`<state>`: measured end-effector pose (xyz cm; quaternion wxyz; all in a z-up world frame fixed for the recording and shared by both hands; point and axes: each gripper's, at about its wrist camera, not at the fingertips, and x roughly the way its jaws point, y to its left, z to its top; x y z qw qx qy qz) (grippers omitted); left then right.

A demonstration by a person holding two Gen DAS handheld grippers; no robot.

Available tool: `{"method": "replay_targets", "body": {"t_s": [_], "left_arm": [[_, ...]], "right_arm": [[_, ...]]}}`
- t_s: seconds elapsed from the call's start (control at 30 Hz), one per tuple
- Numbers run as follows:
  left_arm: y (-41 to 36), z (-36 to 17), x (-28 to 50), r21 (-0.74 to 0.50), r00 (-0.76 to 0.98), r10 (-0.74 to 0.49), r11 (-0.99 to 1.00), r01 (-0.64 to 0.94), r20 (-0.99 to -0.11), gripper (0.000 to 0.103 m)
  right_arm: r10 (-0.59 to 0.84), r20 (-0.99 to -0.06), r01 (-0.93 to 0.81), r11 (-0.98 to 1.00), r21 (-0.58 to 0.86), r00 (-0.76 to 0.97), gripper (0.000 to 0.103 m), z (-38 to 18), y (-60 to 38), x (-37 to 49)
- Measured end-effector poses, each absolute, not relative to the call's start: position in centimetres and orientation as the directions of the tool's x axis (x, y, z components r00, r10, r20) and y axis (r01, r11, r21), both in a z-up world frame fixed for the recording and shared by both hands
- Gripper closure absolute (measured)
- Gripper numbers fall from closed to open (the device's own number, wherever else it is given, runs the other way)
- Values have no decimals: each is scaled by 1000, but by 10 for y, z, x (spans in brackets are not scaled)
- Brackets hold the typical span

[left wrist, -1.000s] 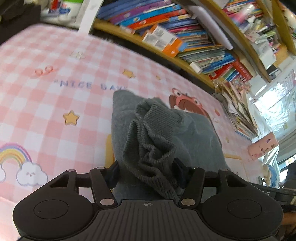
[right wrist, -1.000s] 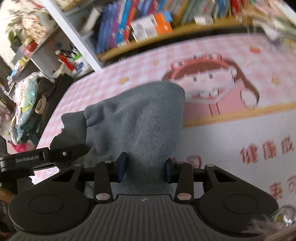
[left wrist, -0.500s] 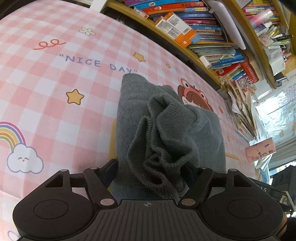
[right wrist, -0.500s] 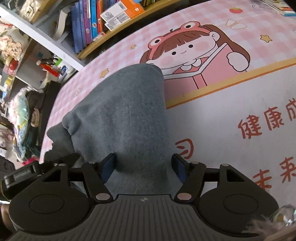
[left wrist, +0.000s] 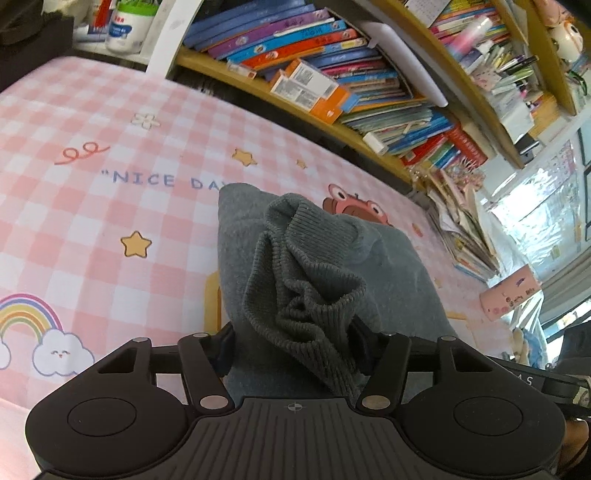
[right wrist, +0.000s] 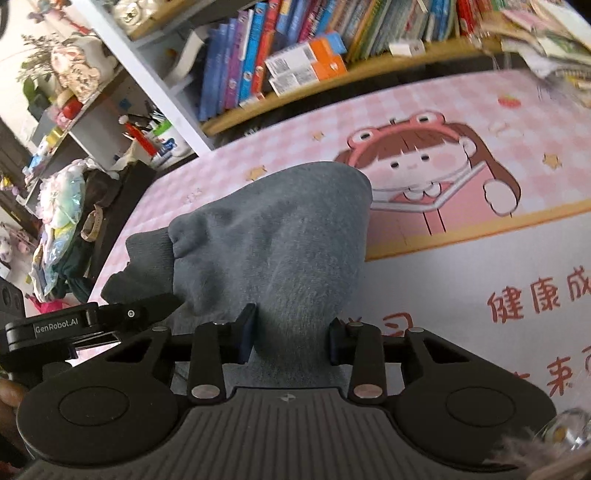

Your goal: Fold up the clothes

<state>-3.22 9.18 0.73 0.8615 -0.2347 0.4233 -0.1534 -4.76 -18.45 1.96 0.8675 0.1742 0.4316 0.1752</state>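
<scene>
Bright daylight glares through the window (left wrist: 535, 221); fisheye bends the edges; the right view's upper-right corner blurs.

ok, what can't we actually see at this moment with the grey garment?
- Left wrist view: left tongs tips are buried under the ribbed cuff of the grey garment.
- Right wrist view: right tongs body cuts off the garment's near edge.
- Right wrist view: shelf books blurred, titles unreadable.

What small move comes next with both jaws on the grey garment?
Probably carry both grippers forward together and lay the grey knit garment flat on the pink checked mat. The left gripper pinches its bunched ribbed cuff, the right gripper a smooth fold, and the cloth hangs humped.
</scene>
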Motion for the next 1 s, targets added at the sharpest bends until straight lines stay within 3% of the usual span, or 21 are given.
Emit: {"method": "replay_targets", "body": {"t_s": [1.0], "left_arm": [[120,32,-21,-535,591,-549,815,222,-591,44]], "right_arm": [[376,-648,-182,920,348,662,70,49,-145,-65]]}}
